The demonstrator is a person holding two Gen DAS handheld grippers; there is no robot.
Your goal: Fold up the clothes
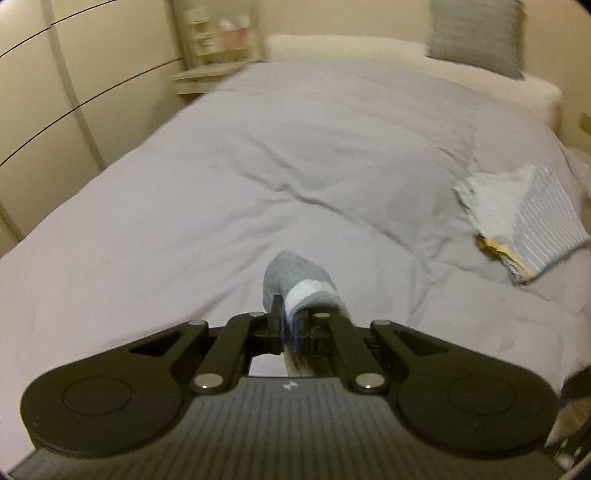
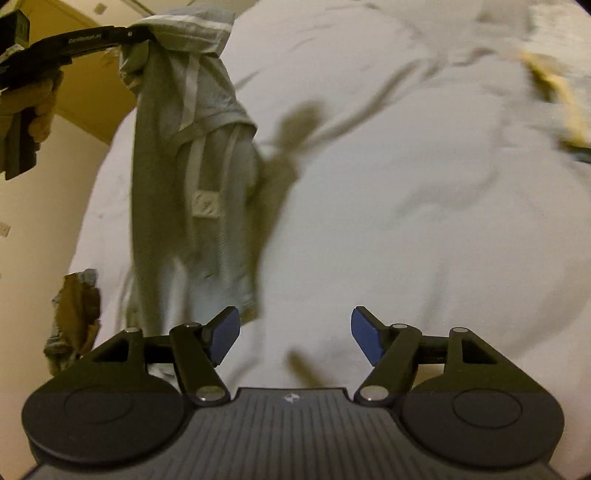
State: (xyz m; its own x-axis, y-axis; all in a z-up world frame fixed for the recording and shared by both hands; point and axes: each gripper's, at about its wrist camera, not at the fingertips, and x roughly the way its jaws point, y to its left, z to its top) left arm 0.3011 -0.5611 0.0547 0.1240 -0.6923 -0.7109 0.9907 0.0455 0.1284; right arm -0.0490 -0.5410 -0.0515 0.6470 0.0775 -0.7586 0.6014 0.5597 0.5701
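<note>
A: Left wrist view – the wide bed under a pale lilac-grey quilt fills nearly everything. On its right side lies a small stack of folded clothes, striped grey cloth over a yellow-edged layer, partly cut off by the picture's rim.

B: And the garment?

A: The grey fabric garment with white bands is pinched in the left gripper, whose jaws are closed on a fold of it. Only a bunched tip shows there. The right wrist view shows the rest, a long drape hanging from the left gripper down toward the quilt, with a small white label patch sewn on.

B: The other gripper?

A: The right gripper stands with its blue pads wide apart and nothing between them – it hangs over the quilt just right of the garment's lower hem.

B: Anything unclear?

A: A crumpled brown-and-grey heap at the bed's left edge is too blurred to identify.
</note>
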